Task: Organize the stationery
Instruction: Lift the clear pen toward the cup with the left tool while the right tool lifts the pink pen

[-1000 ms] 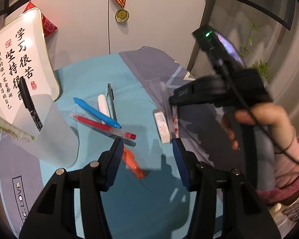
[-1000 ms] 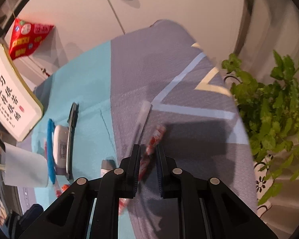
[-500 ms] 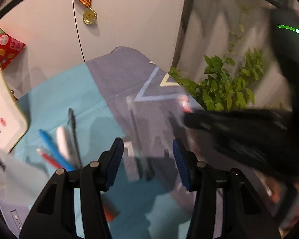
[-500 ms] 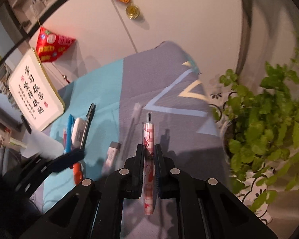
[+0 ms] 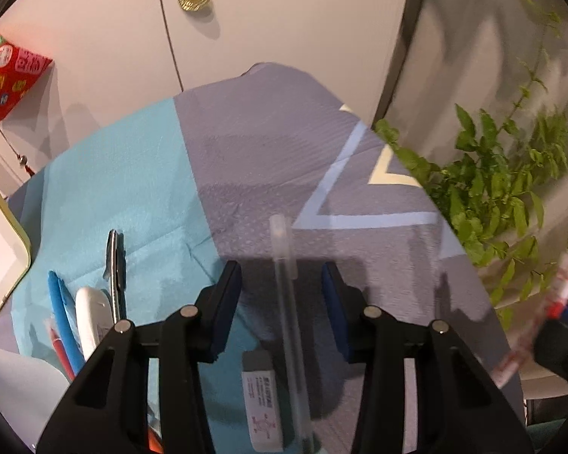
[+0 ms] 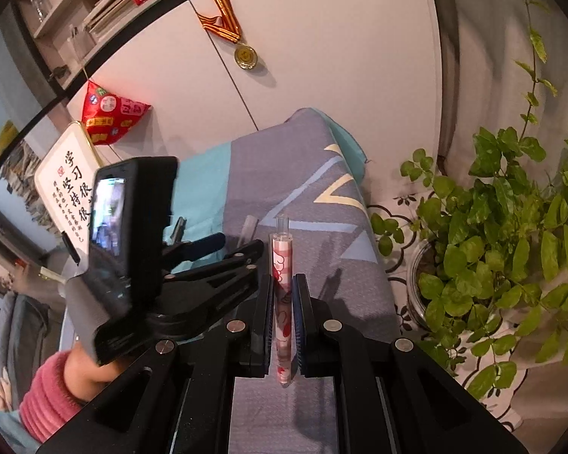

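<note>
My left gripper (image 5: 281, 274) is open above a clear pen (image 5: 287, 295) that lies on the grey cloth between its fingers. A white eraser (image 5: 261, 397) lies just left of the pen. My right gripper (image 6: 283, 287) is shut on a red-and-white patterned pen (image 6: 282, 283), held upright in the air; it also shows blurred at the right edge of the left wrist view (image 5: 537, 314). The left gripper shows in the right wrist view (image 6: 212, 261), low over the table.
A black pen (image 5: 114, 265), a white correction tape (image 5: 92, 321), a blue pen (image 5: 62, 317) and a red pen (image 5: 58, 344) lie at left on the teal cloth. A white cup (image 5: 11, 389) stands lower left. A potted plant (image 6: 503, 249) is right of the table. A framed calligraphy board (image 6: 70, 189) leans at left.
My left gripper swung right from the pens by the cup to over the clear pen. My right gripper lifted the patterned pen off the cloth and raised it upright.
</note>
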{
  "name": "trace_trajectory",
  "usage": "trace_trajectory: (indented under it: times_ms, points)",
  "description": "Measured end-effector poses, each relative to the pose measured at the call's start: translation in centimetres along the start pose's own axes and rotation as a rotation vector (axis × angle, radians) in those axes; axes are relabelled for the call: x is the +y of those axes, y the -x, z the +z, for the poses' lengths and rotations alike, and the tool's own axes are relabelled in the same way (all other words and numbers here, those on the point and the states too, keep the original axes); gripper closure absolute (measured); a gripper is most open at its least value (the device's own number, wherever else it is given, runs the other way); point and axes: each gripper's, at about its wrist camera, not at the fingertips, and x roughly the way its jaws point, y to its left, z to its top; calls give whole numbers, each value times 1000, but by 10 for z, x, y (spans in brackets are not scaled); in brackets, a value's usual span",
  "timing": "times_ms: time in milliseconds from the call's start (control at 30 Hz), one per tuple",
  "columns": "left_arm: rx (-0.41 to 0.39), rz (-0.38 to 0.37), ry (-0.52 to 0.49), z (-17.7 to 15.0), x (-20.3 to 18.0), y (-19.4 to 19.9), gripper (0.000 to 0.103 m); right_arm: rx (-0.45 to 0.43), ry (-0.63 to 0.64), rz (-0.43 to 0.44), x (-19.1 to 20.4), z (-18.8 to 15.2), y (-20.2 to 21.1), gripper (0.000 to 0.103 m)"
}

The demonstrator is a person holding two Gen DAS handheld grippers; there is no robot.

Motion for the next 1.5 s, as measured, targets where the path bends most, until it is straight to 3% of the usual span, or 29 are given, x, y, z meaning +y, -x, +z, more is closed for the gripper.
trace_trajectory:
  times_ms: [33,133,167,267,533,767,967,1267,1400,1500]
  points:
    - [0,-1,6,0,1,0,64,-1,0,4,0,0,0,93]
    - [8,3,40,3,5,0,92,-5,2,13,2,-1,1,93]
    - [15,-9,53,3,6,0,93,-6,3,15,3,-1,2,93]
    - [0,-42,68,0,6,14,94,-11,4,19,7,-1,5,93]
    - [-218,-91,35,-26,10,122,94,-56,34,20,25,-5,31,93]
    - [-371,-76,17,-62,22,199,94,-95,79,35,52,-15,54,93]
    - [-416,-72,27,-85,35,226,94,-117,118,49,76,-23,72,93]
    - [-455,-61,119,-109,72,248,94,-122,184,42,106,-31,84,93]
    - [-463,-62,135,-121,82,254,94,-78,223,-5,106,-34,65,92]
    - [-460,-60,150,-129,91,254,94,25,270,-47,106,-41,34,89]
